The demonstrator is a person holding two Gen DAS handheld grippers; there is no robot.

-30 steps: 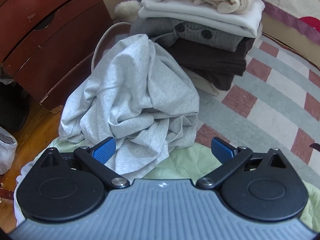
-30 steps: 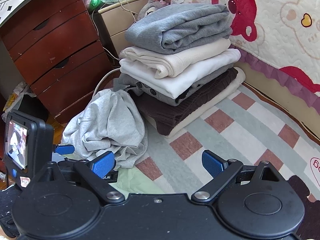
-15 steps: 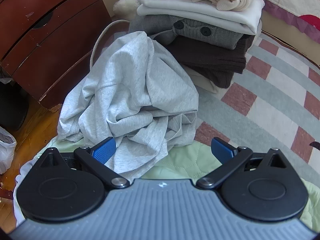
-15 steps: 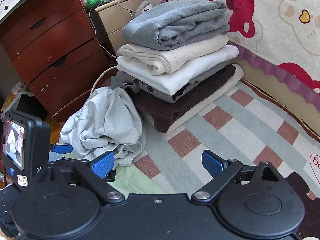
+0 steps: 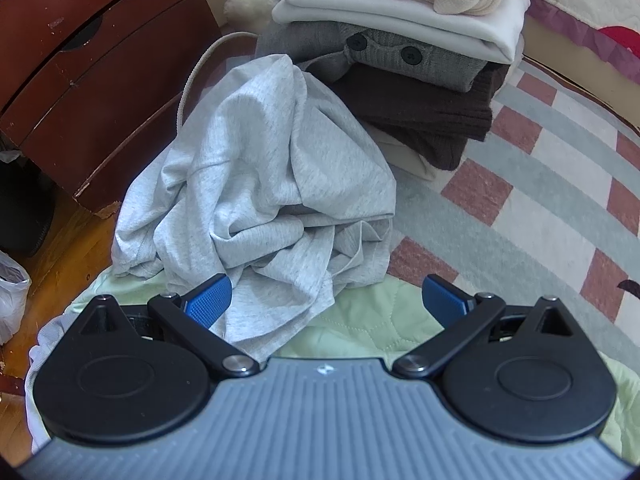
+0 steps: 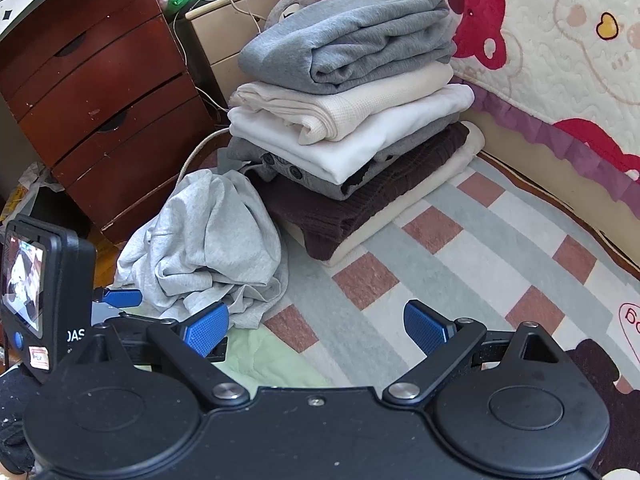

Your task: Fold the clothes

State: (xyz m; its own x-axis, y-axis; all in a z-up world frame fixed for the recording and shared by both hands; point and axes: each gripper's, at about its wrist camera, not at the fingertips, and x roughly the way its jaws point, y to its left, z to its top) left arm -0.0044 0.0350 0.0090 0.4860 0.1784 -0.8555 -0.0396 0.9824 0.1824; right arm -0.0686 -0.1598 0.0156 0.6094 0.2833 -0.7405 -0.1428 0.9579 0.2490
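At the left edge of the rug (image 6: 472, 248), hard against the foot of the folded stack (image 6: 352, 120), the grey garment (image 5: 260, 184) lies in a crumpled heap, part of it spilling onto the green quilt (image 5: 360, 324) in front. It is not yet spread or folded.

Over the last second the left gripper (image 5: 326, 300) has drawn slightly nearer and lower: the heap sits a little lower and larger in its view, and the top of the stack has slipped out of frame. Its jaws are wide apart and hold nothing; the near hem of the garment lies between them, with the left pad (image 5: 206, 300) just over the cloth. Whether it touches the cloth I cannot tell.

The right gripper (image 6: 316, 326) has moved little, drifting slightly so the stack shifts left in its view. Its jaws are also wide apart and empty, over the quilt edge and rug, just beside the heap's right side. The left gripper's camera body (image 6: 44, 296) shows at its left.

The dresser (image 6: 100, 112) stands behind the heap, at the rug's far left corner.

Judged from this, both grippers are closing in for a first grasp; the left looks nearly placed to pinch the hem, after which the garment must be pulled clear of the stack and laid flat on the rug.
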